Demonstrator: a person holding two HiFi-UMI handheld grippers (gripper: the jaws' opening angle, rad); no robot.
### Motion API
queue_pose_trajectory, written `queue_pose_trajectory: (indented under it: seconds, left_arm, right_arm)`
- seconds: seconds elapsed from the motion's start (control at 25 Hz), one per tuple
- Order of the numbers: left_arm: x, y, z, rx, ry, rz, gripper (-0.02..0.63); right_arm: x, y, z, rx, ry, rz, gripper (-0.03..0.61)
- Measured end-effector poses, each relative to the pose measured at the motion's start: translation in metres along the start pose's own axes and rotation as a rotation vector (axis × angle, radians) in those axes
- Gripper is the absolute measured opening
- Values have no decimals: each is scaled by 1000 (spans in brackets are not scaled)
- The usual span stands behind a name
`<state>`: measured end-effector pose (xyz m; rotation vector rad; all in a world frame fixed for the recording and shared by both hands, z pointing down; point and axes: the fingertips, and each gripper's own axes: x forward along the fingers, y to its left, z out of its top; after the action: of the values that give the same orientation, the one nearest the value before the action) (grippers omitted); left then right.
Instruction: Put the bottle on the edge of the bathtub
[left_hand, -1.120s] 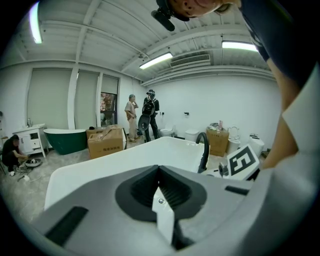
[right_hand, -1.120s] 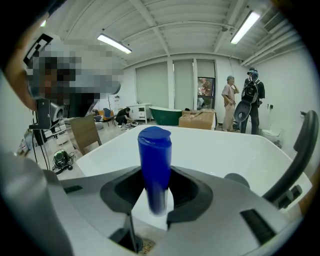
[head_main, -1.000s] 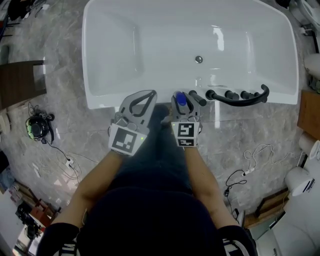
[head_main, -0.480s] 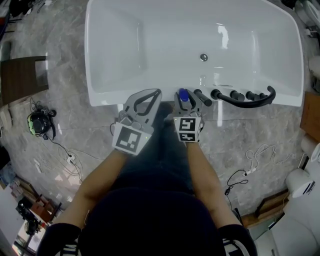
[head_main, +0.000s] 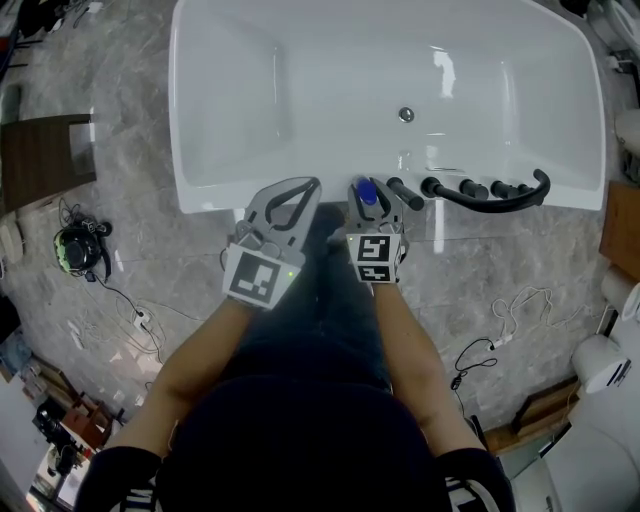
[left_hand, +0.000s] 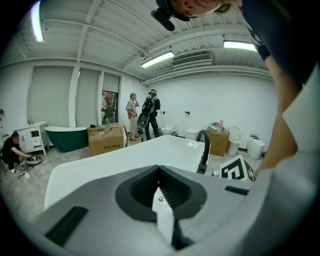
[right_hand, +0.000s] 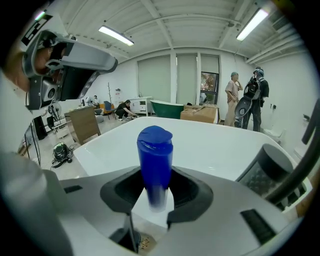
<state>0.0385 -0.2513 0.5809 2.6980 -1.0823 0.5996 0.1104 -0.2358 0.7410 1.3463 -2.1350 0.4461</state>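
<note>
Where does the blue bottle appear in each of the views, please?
Head view: the bottle is just right of centre, held in the right gripper at the near rim of the bathtub.
Left gripper view: not in it.
Right gripper view: the bottle is at centre, upright between the jaws.
Shared landmark: the white bathtub, which lies ahead of the jaws in both gripper views.
</note>
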Motion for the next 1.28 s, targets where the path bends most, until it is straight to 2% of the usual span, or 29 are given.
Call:
queue_pose_trajectory:
  seconds: [0.36,0.56,0.76,1.0,1.16,1.2,1.28]
  left_arm:
    - [0,-10,12,25,-22,-31,2]
    - [-4,-18,18,34,-43,-38,2]
    - [-12,-23,20,44,-49,-36,2]
    - [-15,-26,36,111,-93,-44,2]
    - [-18,-26,52,107,-116,-21,2]
    - [-19,-26,55,98,-124,-18,2]
    - [-16,-26,69,98,-148,-12,2]
  right_arm:
    - [-5,1,-1,11,41,9,164]
    - [-20,2,5,-8,28,23,176]
    - [-45,1,25,-22,-10,8,178]
    - [-82,-2,62,-12,-102,-2,178]
    - [-111,-10,88,35,-152,-34,176]
    - [-119,-14,95,52,-169,-47,167]
    - [-133,-30,114,74,-219,-86,100]
